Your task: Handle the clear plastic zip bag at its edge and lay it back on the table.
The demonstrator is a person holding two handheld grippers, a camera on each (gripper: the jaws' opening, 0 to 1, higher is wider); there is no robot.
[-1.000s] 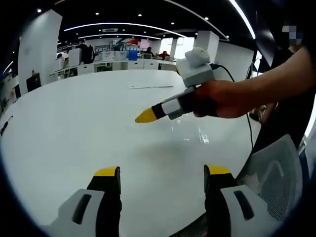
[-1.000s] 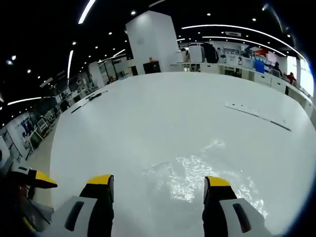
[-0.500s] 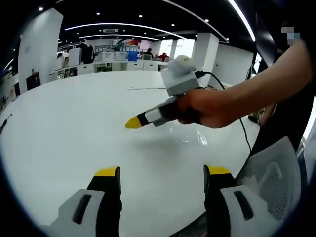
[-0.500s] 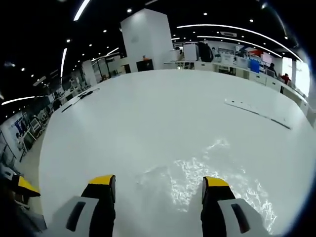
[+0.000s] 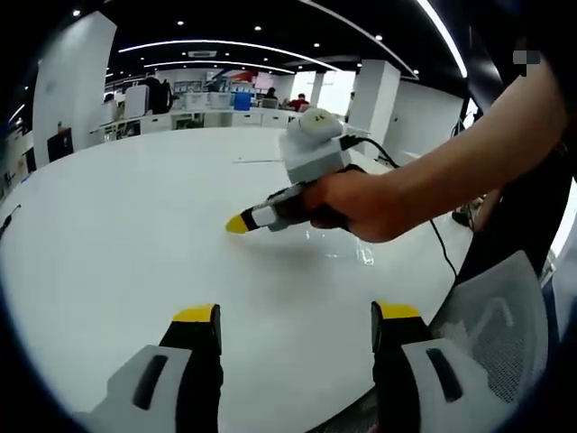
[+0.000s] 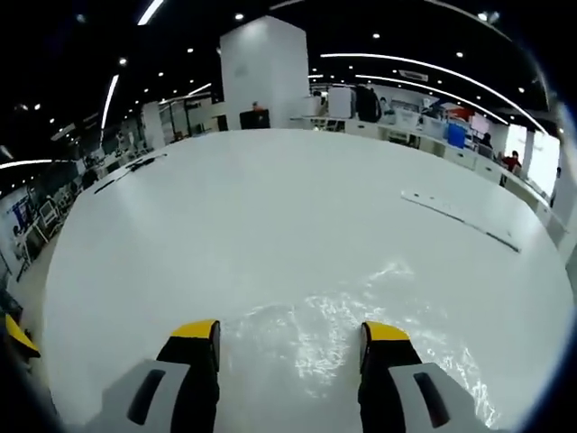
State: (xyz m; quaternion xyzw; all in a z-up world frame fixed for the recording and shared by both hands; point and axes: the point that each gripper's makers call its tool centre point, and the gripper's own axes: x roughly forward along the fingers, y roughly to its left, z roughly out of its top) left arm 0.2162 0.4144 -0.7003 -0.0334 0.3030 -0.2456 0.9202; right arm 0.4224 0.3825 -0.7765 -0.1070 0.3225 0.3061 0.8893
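The clear plastic zip bag (image 6: 311,316) lies flat and crinkled on the white table (image 6: 225,207), glinting just ahead of my right gripper (image 6: 290,331). That gripper is open, nothing between its yellow tips, and the bag's near edge sits between them. In the left gripper view a hand holds the right gripper (image 5: 239,223) low over the table, with a bit of the bag (image 5: 363,256) shining below the hand. My left gripper (image 5: 297,314) stands open near the table's front edge, apart from the bag.
A long thin strip (image 6: 460,216) lies farther out on the table, also seen as the strip (image 5: 275,160). A grey mesh chair (image 5: 500,311) stands by the table edge at right, beside the person's arm (image 5: 469,162) and a black cable (image 5: 444,253). Office desks line the background.
The right gripper has moved down and farther left over the table, closer to the bag, which now reaches between its tips. The left gripper has stayed still and open.
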